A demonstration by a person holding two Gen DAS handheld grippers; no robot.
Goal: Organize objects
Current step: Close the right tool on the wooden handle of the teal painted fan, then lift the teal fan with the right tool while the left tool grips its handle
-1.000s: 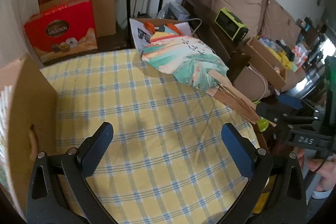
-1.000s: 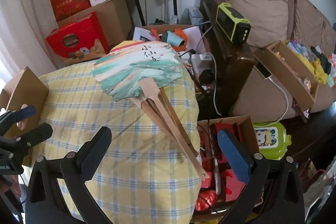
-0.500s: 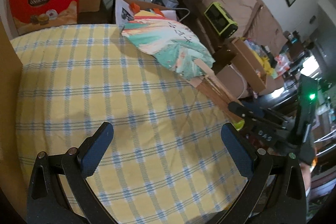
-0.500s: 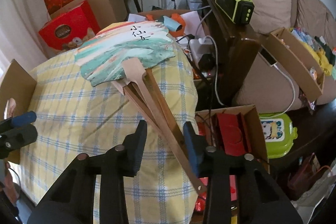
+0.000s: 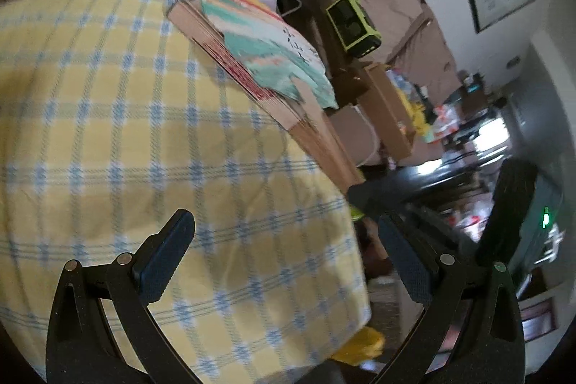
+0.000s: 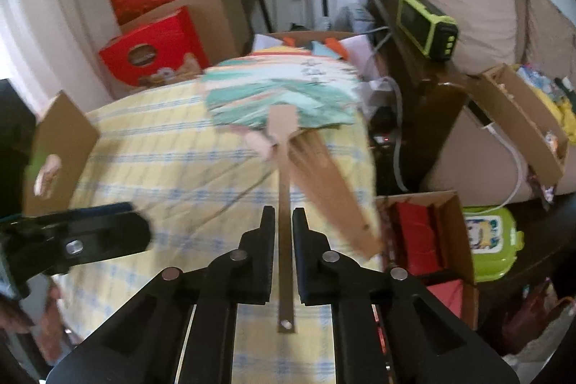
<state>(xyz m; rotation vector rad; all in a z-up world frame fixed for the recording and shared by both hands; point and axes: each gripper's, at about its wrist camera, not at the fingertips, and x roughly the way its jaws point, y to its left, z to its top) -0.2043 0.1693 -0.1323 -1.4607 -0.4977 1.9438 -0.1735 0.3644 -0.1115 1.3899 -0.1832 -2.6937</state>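
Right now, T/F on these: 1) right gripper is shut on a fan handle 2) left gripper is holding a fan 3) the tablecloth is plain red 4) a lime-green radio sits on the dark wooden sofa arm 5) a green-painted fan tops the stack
1) True: the right gripper is shut on the wooden handle of the top fan.
2) False: the left gripper is open, nothing between its fingers.
3) False: the tablecloth is yellow with blue checks.
4) True: the lime-green radio sits on the dark wooden sofa arm.
5) True: the green-painted fan lies on top.
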